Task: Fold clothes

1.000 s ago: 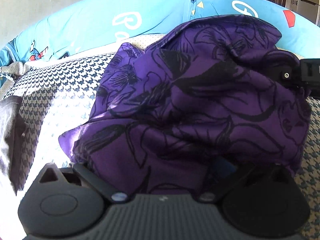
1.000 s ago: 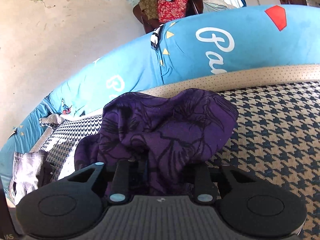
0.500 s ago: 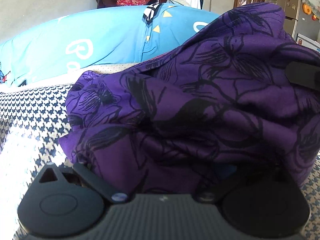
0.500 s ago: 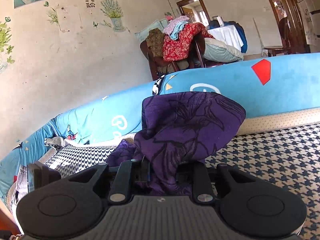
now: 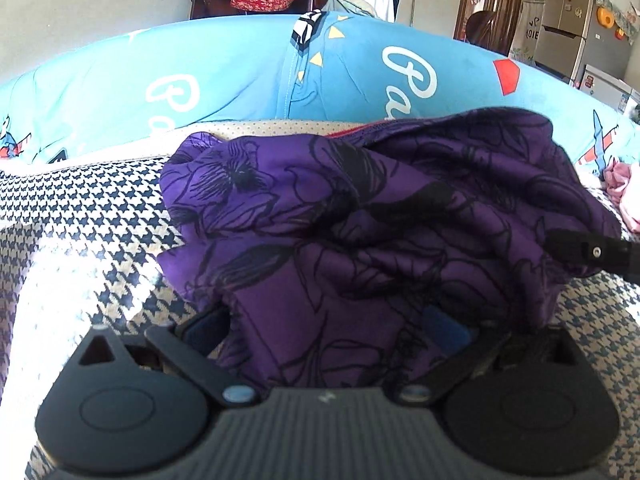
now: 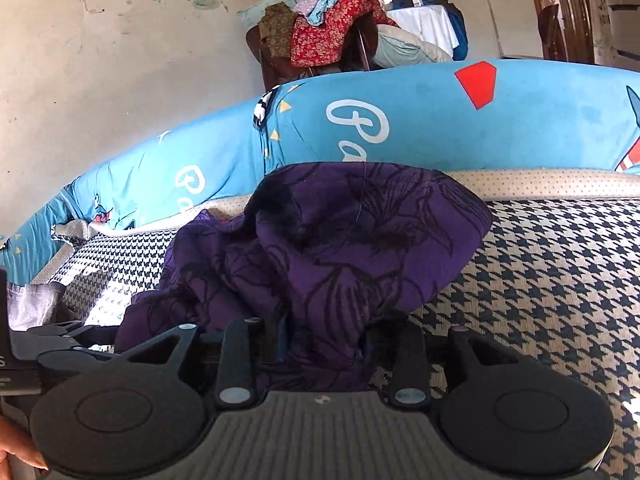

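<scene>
A purple cloth with a black flower print (image 5: 360, 216) lies bunched on a houndstooth-patterned cover (image 5: 92, 240), just in front of a long blue cushion with white lettering (image 5: 240, 76). The left gripper (image 5: 328, 332) is low over the cover with its two fingers apart, and a wide fold of the cloth runs down between them; the blue pads show on either side of the fabric, so the cloth fills the gap, but whether it is truly pinched I cannot tell. In the left wrist view the tip of the other gripper juts in from the right edge against the far side of the bundle. In the right wrist view the right gripper (image 6: 324, 344) has its fingers drawn close together on a narrow gather of the cloth (image 6: 340, 248), which rises from them in a rumpled hump and spills left onto the cover (image 6: 552, 280). Behind the cushion (image 6: 420, 128), a chair is piled with red and other clothes (image 6: 332, 28). A pink cloth (image 5: 624, 196) lies at the right edge of the left wrist view
</scene>
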The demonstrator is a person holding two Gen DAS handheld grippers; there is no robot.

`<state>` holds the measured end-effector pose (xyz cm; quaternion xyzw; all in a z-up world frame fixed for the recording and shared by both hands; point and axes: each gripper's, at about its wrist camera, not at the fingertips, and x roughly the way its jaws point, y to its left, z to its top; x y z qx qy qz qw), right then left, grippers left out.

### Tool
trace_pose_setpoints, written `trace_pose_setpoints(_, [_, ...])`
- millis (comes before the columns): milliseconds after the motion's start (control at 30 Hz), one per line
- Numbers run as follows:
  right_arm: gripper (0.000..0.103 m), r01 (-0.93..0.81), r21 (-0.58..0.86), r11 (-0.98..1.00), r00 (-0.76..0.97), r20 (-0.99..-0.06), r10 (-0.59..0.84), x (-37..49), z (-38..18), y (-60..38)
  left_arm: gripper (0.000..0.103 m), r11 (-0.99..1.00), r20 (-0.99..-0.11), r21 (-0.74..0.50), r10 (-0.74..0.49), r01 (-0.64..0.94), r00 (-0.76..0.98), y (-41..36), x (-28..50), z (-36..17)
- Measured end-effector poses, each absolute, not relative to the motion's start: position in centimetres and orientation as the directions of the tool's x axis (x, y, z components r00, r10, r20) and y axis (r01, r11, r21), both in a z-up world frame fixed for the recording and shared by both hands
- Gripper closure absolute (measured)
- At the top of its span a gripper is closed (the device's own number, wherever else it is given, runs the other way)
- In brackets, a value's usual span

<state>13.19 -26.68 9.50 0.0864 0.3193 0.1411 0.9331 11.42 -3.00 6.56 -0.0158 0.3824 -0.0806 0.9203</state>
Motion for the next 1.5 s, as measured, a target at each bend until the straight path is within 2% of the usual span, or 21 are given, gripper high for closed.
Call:
trace_pose_setpoints(167, [0.051,-0.190,0.204,0.960,0.792,-0.546,0.273,12.1,10.9,-27.9,0.000,0.989,-0.682,-0.102,-0.147,0.105,0.717,-0.4,11.5,7.9])
trace_pose_setpoints(400, [0.045,-0.128,0.230,0.965,0.859,-0.461,0.224,12.2,12.7,-29.1,0.000,0.991,-0.695,-0.098,-0.133,0.090,0.706,-2.2,13.0,6.8])
trace_pose_setpoints(600, [0.030,-0.153,0.287,0.946,0.852,-0.446,0.273,14.6,12.1,-28.0,0.000,0.992,-0.702,-0.089,-0.123,0.086,0.701,-2.4,13.2,6.4])
trace_pose_setpoints(667, [0.022,-0.161,0.305,0.939,0.850,-0.441,0.289,15.5,11.9,-27.7,0.000,0.992,-0.709,-0.097,-0.127,0.081,0.693,-2.3,13.3,6.3])
trace_pose_setpoints(733, [0.021,-0.169,0.324,0.931,0.847,-0.435,0.305,16.3,11.7,-27.4,0.000,0.991,-0.712,-0.107,-0.128,0.074,0.691,-2.1,13.4,6.2])
trace_pose_setpoints(900, [0.022,-0.138,0.293,0.946,0.830,-0.487,0.271,18.2,9.6,-25.9,0.000,0.991,-0.719,-0.124,-0.121,0.046,0.684,-1.5,13.7,6.2])
trace_pose_setpoints(933, [0.026,-0.127,0.285,0.950,0.831,-0.492,0.259,18.3,9.3,-25.7,0.000,0.991,-0.721,-0.127,-0.121,0.042,0.682,-1.4,13.7,6.1])
trace_pose_setpoints(1000, [0.044,-0.103,0.268,0.958,0.834,-0.502,0.230,18.5,8.8,-25.4,0.000,0.991,-0.724,-0.132,-0.122,0.037,0.679,-1.2,13.7,6.2])
trace_pose_setpoints(1033, [0.059,-0.097,0.268,0.959,0.834,-0.504,0.225,18.6,8.6,-25.5,0.000,0.991,-0.723,-0.133,-0.120,0.034,0.680,-1.1,13.7,6.3])
trace_pose_setpoints(1067, [0.068,-0.092,0.271,0.958,0.834,-0.504,0.223,18.7,8.5,-25.6,0.000,0.991,-0.722,-0.132,-0.117,0.031,0.682,-1.0,13.7,6.4])
trace_pose_setpoints(1133, [0.078,-0.091,0.283,0.955,0.837,-0.498,0.228,18.6,8.6,-25.9,0.000,0.992,-0.715,-0.128,-0.107,0.021,0.691,-0.8,13.5,6.7])
trace_pose_setpoints(1267, [0.086,-0.133,0.267,0.954,0.851,-0.463,0.249,17.3,9.7,-25.5,0.000,0.993,-0.695,-0.121,-0.088,0.005,0.713,-0.4,13.2,7.6])
trace_pose_setpoints(1500, [0.088,-0.313,0.260,0.914,0.821,-0.409,0.398,13.8,11.7,-23.9,0.000,0.996,-0.644,-0.089,-0.037,-0.026,0.764,1.0,11.4,9.3])
